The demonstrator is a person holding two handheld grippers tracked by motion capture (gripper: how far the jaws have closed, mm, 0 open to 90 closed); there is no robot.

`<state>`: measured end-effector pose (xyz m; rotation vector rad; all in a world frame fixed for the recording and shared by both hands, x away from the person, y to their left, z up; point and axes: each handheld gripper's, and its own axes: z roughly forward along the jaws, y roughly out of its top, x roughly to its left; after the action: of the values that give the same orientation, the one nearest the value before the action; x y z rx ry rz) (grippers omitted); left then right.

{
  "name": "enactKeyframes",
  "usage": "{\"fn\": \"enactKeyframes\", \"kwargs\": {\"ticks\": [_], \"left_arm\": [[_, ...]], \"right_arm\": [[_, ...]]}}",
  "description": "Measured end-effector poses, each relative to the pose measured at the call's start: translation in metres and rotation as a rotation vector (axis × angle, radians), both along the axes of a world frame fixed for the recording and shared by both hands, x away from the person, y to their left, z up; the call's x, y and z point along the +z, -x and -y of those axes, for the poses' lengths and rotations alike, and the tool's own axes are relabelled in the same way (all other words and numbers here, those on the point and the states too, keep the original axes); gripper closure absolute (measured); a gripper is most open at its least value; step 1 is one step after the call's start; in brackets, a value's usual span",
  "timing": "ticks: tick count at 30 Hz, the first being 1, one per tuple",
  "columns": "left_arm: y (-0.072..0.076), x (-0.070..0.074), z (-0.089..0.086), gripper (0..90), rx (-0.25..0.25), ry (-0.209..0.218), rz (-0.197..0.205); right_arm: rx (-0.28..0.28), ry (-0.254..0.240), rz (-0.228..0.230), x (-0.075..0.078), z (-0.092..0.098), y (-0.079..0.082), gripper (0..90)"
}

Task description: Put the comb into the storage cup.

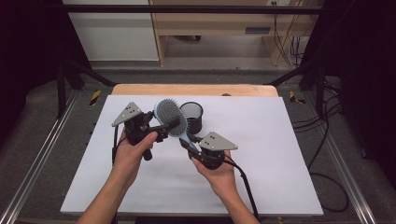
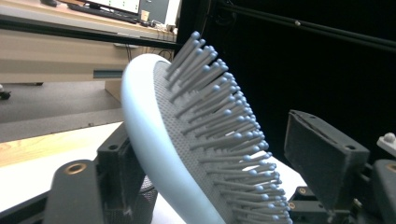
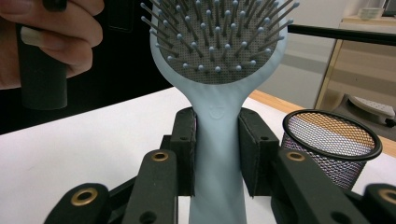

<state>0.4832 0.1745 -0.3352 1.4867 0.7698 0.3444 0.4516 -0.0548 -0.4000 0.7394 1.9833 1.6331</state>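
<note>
Tongs of the right gripper [image 3: 217, 156] clamp an unlabelled hairbrush [image 3: 218, 116].

Both forearms enter from below, hands raised over the table: left gripper [image 1: 163, 128] jaws part-open, right gripper [image 1: 190, 143] jaws clamped, pointing up-left twd the left one.

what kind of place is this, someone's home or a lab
Most likely a lab or recording workspace, not a home: a white table stands inside a black metal frame, loose cables run over the floor, and wooden desks stand behind.
</note>
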Motion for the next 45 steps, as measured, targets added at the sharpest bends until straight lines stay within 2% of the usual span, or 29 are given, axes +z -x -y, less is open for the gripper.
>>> {"fn": "enactKeyframes", "kwargs": {"ticks": [2,3,9,14,25,35,36,38,40,42,44,45], "left_arm": [[0.0,0.0,-0.001,28.0,0.007,0.019,-0.011],[-0.001,0.0,-0.001,32.3,0.009,0.03,-0.015],[0.0,-0.001,0.001,38.5,0.017,0.047,-0.028],[0.0,-0.002,0.002,43.4,0.019,0.06,-0.06],[0.003,-0.001,0.005,51.5,0.009,0.047,-0.079],[0.004,-0.001,0.008,53.2,0.009,0.035,-0.063],[0.004,-0.001,0.008,53.2,0.014,0.025,-0.055],[0.004,-0.001,0.008,53.2,0.021,0.023,-0.048],[0.004,0.0,0.008,53.1,0.031,0.025,-0.046],[0.004,0.001,0.008,53.0,0.043,0.007,-0.029],[0.004,0.002,0.009,52.9,0.055,-0.004,-0.021],[0.004,0.003,0.009,53.0,0.06,-0.004,-0.02]], "right_arm": [[-0.002,0.002,-0.001,0.0,0.0,0.0,69.6],[-0.003,0.005,-0.004,0.0,-0.001,0.0,69.6],[-0.006,0.024,-0.015,-0.002,-0.003,-0.002,69.6],[-0.014,0.041,-0.035,-0.004,-0.004,-0.003,69.6],[-0.017,0.062,-0.064,-0.009,-0.008,-0.004,69.6],[-0.016,0.08,-0.076,-0.009,-0.01,-0.006,68.3],[-0.013,0.085,-0.085,-0.009,-0.01,-0.006,64.0],[-0.019,0.099,-0.099,-0.009,-0.011,-0.007,48.9],[-0.021,0.117,-0.106,-0.009,-0.011,-0.006,42.1],[-0.028,0.134,-0.115,-0.009,-0.009,-0.006,37.4],[-0.011,0.167,-0.152,-0.01,-0.007,-0.008,31.2],[-0.006,0.207,-0.178,-0.012,-0.006,-0.01,26.8]]}}
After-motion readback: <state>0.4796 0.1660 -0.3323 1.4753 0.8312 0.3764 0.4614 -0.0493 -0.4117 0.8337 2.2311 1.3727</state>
